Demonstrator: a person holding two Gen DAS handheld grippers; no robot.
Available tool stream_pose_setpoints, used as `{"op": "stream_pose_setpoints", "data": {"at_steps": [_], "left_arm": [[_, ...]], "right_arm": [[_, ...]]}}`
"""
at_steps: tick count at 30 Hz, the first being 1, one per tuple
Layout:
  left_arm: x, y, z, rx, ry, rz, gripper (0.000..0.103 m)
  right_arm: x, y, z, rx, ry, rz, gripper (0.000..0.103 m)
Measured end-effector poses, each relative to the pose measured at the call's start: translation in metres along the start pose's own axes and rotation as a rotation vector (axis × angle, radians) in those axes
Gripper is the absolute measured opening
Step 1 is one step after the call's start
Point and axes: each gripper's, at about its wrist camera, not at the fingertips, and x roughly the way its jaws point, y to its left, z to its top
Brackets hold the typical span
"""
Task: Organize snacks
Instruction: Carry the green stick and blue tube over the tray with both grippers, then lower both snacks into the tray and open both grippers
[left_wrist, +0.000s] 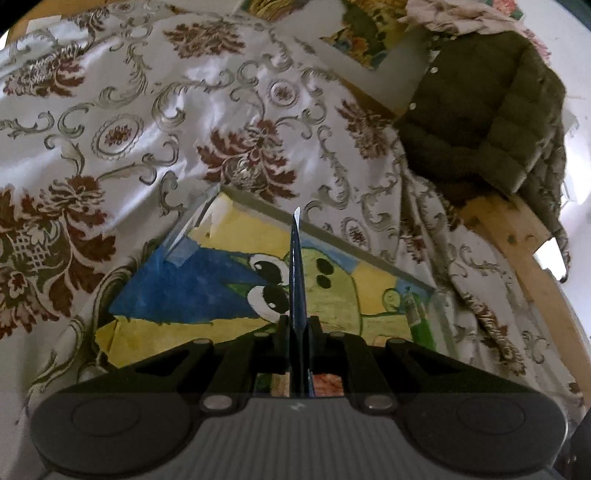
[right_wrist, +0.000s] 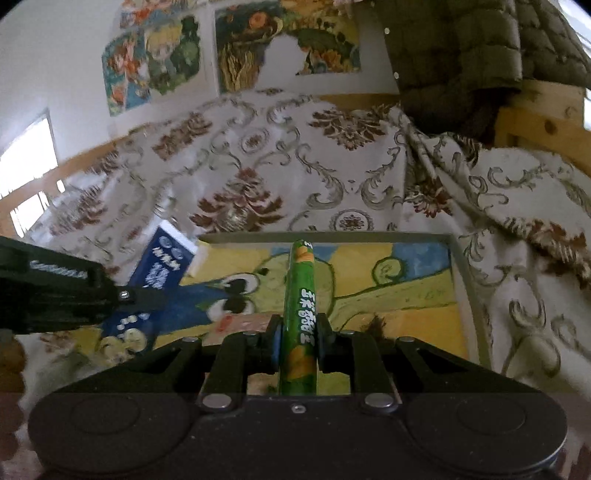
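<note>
My left gripper (left_wrist: 299, 325) is shut on a flat blue snack packet (left_wrist: 298, 273), seen edge-on and sticking forward. The right wrist view shows that blue packet (right_wrist: 162, 269) face-on, with white writing, and the left gripper (right_wrist: 142, 295) coming in from the left. My right gripper (right_wrist: 298, 336) is shut on a green stick-shaped snack (right_wrist: 300, 291) that points forward. Both snacks hang over a shallow grey-rimmed tray (right_wrist: 466, 291) whose floor bears a painted green cartoon creature on yellow and blue. In the left wrist view the tray (left_wrist: 332, 236) lies just ahead.
The tray lies on a white cloth (left_wrist: 147, 110) with brown flowers, bunched in folds at the right. A dark olive puffer jacket (left_wrist: 487, 122) hangs over a wooden frame (left_wrist: 517, 251) at the back right. Posters (right_wrist: 155, 62) cover the wall behind.
</note>
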Motion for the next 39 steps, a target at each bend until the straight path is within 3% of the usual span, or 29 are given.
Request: {"op": "stream_pose_setpoints", "data": {"at_steps": [12, 15, 17, 18, 19, 25, 31, 39], "left_arm": [[0.019, 0.017, -0.006, -0.029, 0.005, 0.108, 0.012], [0.023, 0.016, -0.008, -0.015, 0.04, 0.139, 0.02], [0.023, 0.016, -0.01, -0.002, 0.046, 0.155, 0.034], [0.022, 0.016, -0.011, 0.006, 0.048, 0.161, 0.05], [0.021, 0.015, -0.012, 0.015, 0.044, 0.173, 0.061], [0.004, 0.01, -0.016, 0.078, -0.014, 0.183, 0.083], [-0.012, 0.003, -0.024, 0.115, -0.056, 0.182, 0.092], [-0.053, 0.0, -0.04, 0.137, -0.185, 0.22, 0.103]], "right_arm": [[0.034, -0.001, -0.013, -0.024, 0.085, -0.047, 0.019], [0.038, -0.001, -0.016, -0.016, 0.105, -0.048, 0.02], [0.039, -0.003, -0.018, -0.007, 0.114, -0.04, 0.02], [0.039, -0.003, -0.02, -0.008, 0.114, -0.035, 0.021], [0.038, -0.003, -0.02, -0.01, 0.111, -0.032, 0.024], [0.026, -0.002, -0.02, -0.002, 0.073, -0.016, 0.049], [0.008, -0.001, -0.018, -0.011, 0.029, -0.02, 0.07], [-0.031, -0.002, -0.018, 0.004, -0.002, -0.072, 0.091]]}}
